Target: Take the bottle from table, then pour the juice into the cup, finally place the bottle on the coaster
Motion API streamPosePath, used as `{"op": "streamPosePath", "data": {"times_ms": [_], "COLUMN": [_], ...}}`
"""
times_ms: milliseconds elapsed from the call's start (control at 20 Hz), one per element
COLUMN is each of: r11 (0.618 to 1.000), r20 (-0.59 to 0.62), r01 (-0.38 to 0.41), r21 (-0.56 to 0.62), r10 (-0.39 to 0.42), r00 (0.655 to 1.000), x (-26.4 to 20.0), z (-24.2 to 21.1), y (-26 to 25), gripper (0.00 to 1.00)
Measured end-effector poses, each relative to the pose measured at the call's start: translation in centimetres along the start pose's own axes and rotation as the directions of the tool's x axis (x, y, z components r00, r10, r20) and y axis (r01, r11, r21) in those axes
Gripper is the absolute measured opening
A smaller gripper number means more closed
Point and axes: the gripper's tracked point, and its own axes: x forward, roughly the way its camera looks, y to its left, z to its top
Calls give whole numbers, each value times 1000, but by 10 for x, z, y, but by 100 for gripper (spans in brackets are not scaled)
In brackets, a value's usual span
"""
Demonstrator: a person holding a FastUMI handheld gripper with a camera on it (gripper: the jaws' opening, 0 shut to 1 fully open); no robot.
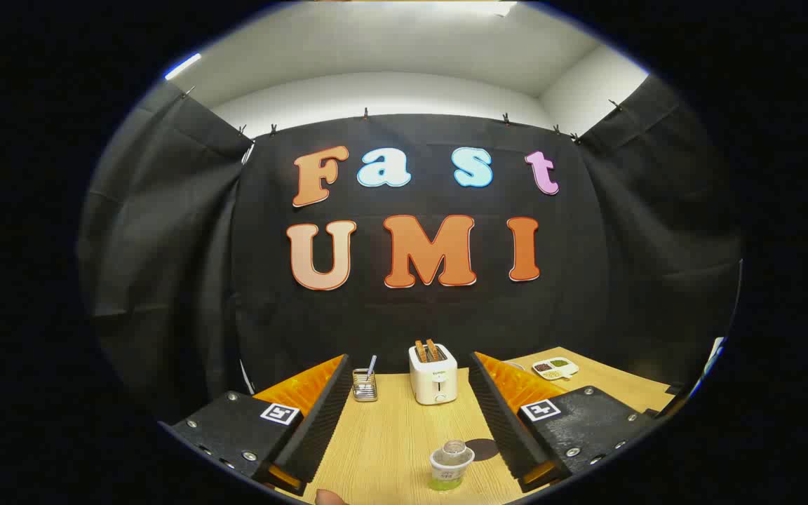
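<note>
The gripper [407, 414] stood wide open above the pale wood-grain table [390, 449], its ribbed fingers flanking a small clear plastic bottle [451, 464] of green juice beside a dark round coaster [482, 449].

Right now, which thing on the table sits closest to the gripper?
The bottle, standing low between the open gripper fingers. The toaster, wire holder and white dish all stand farther back.
</note>
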Motion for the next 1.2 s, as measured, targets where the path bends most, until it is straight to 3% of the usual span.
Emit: {"op": "streamPosePath", "data": {"times_ms": [800, 1200], "r11": [999, 997], "r20": [-11, -88], "r01": [34, 70], "r21": [3, -11], "r10": [-34, -71], "r00": [999, 994], "x": [2, 13], "z": [-1, -44], "y": [-10, -23], "gripper": [99, 99]}}
